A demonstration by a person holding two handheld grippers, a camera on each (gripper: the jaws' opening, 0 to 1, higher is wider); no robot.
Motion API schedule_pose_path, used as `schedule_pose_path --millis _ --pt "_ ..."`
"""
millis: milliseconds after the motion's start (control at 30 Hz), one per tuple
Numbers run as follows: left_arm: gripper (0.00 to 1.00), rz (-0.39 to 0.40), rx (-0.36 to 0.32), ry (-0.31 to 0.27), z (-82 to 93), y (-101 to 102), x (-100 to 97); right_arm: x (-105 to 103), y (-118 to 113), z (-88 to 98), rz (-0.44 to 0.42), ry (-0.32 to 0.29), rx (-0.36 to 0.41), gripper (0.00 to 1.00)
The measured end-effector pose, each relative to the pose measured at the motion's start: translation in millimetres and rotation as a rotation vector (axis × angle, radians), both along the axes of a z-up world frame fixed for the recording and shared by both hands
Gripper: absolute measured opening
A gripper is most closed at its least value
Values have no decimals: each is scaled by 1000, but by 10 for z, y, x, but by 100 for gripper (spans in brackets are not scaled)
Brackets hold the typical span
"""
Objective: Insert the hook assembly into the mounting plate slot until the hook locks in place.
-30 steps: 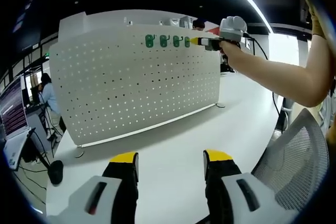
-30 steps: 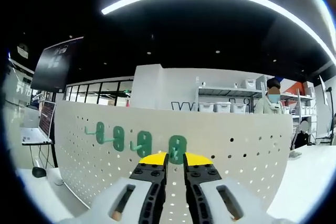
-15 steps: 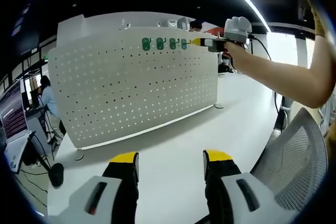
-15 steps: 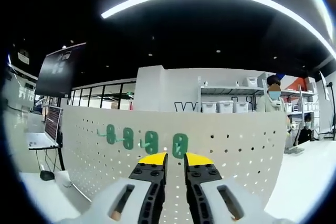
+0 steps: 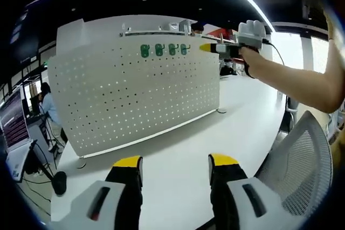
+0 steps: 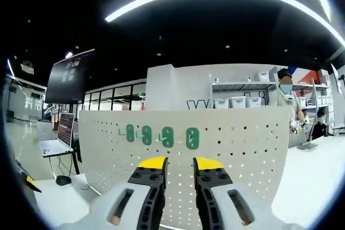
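Green hooks (image 6: 192, 138) sit in a short row near the top edge of the white perforated mounting plate (image 5: 135, 95), which stands upright on the white bench (image 5: 178, 154). Four green backplates can be counted in the right gripper view, each an upright oval with its long axis running up the plate; thin prongs seem to jut out from the face toward the camera and a little to the side, though they are too small to trace fully.

The right claw (image 6: 173, 164) is level with the row, just short of the nearest hook, its yellow-tipped jaws parted by a narrow gap with nothing between them. In the left gripper view it shows at the end of the person's outstretched arm, beside the plate's upper corner. The left claw (image 5: 175, 161) hangs low over the bench, well apart from the plate, jaws wide and empty.

By my reading the insertion step is at its end — the hooks look seated in their slots, and none is in either claw. Whether the nearest one has truly locked cannot be told from here. The next move probably calls for a check of that hook — a light press or tug along its prong — without tipping the free-standing plate.
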State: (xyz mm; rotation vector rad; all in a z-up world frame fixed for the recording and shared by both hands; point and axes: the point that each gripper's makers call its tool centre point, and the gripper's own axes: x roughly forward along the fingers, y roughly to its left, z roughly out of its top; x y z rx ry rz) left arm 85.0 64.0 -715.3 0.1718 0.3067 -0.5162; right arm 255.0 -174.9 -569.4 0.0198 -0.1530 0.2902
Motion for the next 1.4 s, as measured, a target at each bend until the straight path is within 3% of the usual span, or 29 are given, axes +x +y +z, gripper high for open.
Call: schedule_pose_path --millis 267,533,700,1100,1400 --pt "50 7 5 -5 34 9 -54 -227 123 -106 90 84 61 24" --pt "49 4 9 -15 84 1 -70 -413 137 -169 105 105 46 26" --pt "49 6 10 -15 96 -6 -63 -524 165 -300 122 149 40 31" --pt "48 9 10 -22 154 -36 -12 -820 94 -317 142 163 39 36" --pt "48 47 8 -44 187 38 72 -1056 38 -545 137 194 46 42"
